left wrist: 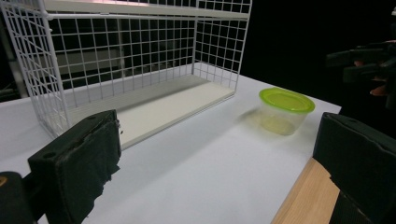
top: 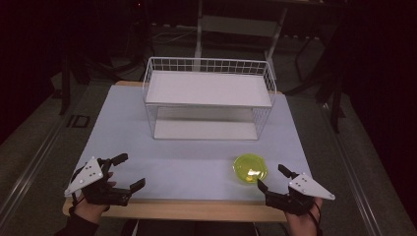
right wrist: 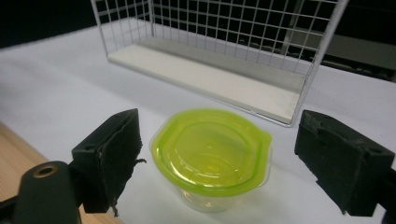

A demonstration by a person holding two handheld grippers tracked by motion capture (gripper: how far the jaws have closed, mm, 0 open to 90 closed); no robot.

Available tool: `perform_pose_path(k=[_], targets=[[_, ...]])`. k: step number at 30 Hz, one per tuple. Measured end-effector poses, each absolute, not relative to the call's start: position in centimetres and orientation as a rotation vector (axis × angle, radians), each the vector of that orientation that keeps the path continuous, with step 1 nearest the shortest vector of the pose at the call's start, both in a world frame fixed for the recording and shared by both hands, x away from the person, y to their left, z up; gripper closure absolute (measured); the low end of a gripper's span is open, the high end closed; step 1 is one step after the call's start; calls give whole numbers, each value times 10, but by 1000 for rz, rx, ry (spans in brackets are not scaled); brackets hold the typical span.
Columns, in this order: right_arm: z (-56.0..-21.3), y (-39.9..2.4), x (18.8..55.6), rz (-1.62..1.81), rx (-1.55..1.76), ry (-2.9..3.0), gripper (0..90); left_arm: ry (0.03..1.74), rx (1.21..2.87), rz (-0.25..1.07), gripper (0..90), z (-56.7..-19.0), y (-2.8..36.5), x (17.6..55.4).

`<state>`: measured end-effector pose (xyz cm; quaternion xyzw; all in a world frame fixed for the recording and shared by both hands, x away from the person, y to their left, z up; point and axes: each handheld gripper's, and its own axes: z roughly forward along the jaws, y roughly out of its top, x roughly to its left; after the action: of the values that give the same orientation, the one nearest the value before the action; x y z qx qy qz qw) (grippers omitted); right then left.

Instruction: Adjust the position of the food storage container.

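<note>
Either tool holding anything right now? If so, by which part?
Nothing is held. The left tool is open over bare table. The right tool is open too, its jaws standing either side of the green-lidded container without touching it.

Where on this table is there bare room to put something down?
The table is bare left of the wire rack, and in front of it between the left tongs and the green-lidded container. Both rack shelves look empty. It is crowded at the near right, where the right tongs flank the container.
</note>
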<state>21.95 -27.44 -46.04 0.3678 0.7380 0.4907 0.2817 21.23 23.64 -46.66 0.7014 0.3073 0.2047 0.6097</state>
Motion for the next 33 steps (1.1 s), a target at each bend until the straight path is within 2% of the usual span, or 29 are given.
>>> perform_pose_path(k=[9, 15, 26, 29, 32, 33], targets=[[-455, -266, 212, 1383, 899, 2022, 149, 687, 1625, 475, 18, -467, 234, 212], [-438, -257, 206, 1428, 794, 2012, 129, 677, 1623, 480, 18, -466, 234, 211], [-408, -257, 225, 1432, 840, 1987, 114, 684, 1615, 474, 18, -467, 234, 212], [-407, -262, 231, 1410, 858, 1988, 151, 683, 1615, 479, 18, -467, 234, 211], [-409, -269, 237, 1364, 899, 1996, 272, 685, 1614, 480, 18, -467, 234, 211], [-410, -272, 239, 1362, 912, 2001, 368, 685, 1614, 478, 18, -467, 234, 212]])
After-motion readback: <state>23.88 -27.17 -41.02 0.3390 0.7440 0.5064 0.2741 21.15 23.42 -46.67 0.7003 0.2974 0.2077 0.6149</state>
